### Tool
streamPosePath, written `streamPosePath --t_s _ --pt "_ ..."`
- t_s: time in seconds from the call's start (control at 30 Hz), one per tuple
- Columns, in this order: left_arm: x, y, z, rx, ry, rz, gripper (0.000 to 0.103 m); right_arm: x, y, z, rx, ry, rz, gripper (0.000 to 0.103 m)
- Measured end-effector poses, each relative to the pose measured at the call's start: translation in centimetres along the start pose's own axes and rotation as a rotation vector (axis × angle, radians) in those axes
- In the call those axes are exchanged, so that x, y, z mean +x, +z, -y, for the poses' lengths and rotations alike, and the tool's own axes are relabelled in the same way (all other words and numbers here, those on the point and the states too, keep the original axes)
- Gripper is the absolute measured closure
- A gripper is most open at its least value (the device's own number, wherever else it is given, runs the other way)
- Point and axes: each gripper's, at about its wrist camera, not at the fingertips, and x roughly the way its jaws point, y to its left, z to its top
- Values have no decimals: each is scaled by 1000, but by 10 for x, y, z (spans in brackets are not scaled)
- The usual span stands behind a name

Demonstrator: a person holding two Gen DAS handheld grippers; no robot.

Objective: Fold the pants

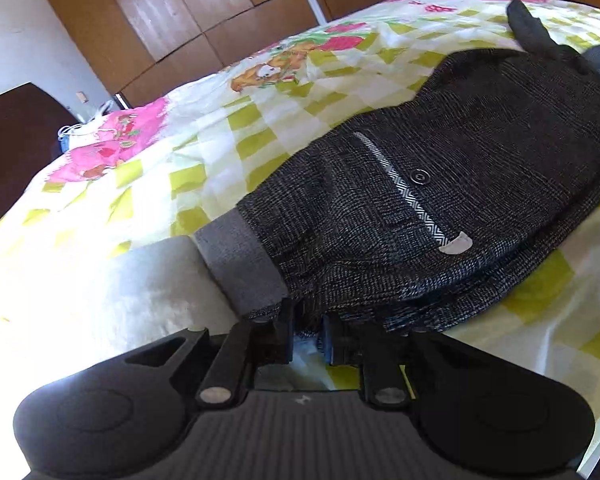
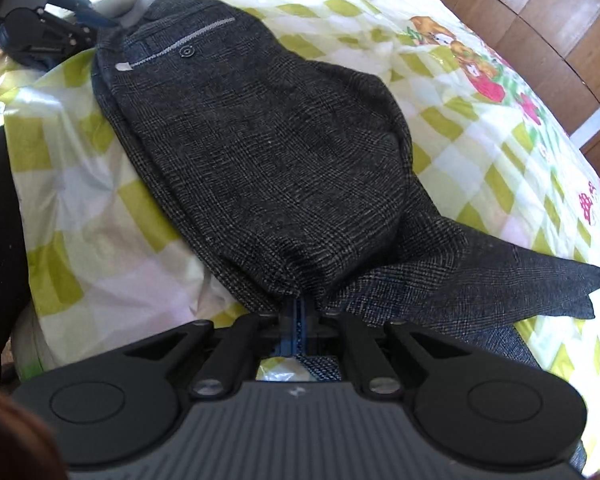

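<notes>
Dark grey checked pants (image 1: 440, 184) lie folded lengthwise on a checked bedsheet (image 1: 220, 132), back pocket with a button up. My left gripper (image 1: 308, 332) is at the waistband end, beside the grey band (image 1: 240, 260), jaws slightly apart around the fabric edge. In the right wrist view the pants (image 2: 280, 152) run away from me. My right gripper (image 2: 300, 316) is shut on the bunched fabric at the leg end. The left gripper also shows in the right wrist view at the far waistband (image 2: 80, 20).
A loose pant flap (image 2: 520, 288) sticks out to the right of my right gripper. Wooden wardrobe doors (image 1: 172, 16) stand beyond the bed. A dark piece of furniture (image 1: 12, 148) is at the left.
</notes>
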Motion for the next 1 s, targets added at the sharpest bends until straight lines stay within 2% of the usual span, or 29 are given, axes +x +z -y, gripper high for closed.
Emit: streamPosePath --t_s 0.13,0.2,0.3,0.33,0.37,0.5,0.6,0.83,0.9,1.0 --pt "6 -7 9 20 33 -67 71 5 -6 2 21 6 -4 99" --pt "-1 -8 10 12 36 -75 72 2 -9 7 55 10 7 99" --pt "-18 -4 6 -23 33 -73 72 -19 -12 20 135 28 54 96" --pt "-24 -2 6 -29 36 -66 72 -26 -13 25 152 40 75 89" --pt "-30 2 6 -34 34 -59 72 -32 -14 29 163 46 89 88" --pt "-49 26 16 -34 24 5 72 -49 -19 57 266 42 147 86" --pt "-55 52 37 -34 -70 77 72 -50 -28 95 430 15 171 85" --pt "-24 133 125 74 -335 184 72 -9 -43 215 718 -171 200 83" --pt "-13 154 146 83 -393 204 72 7 -47 254 802 -232 221 81" --pt "5 179 170 77 -475 209 72 36 -55 310 928 -267 231 78"
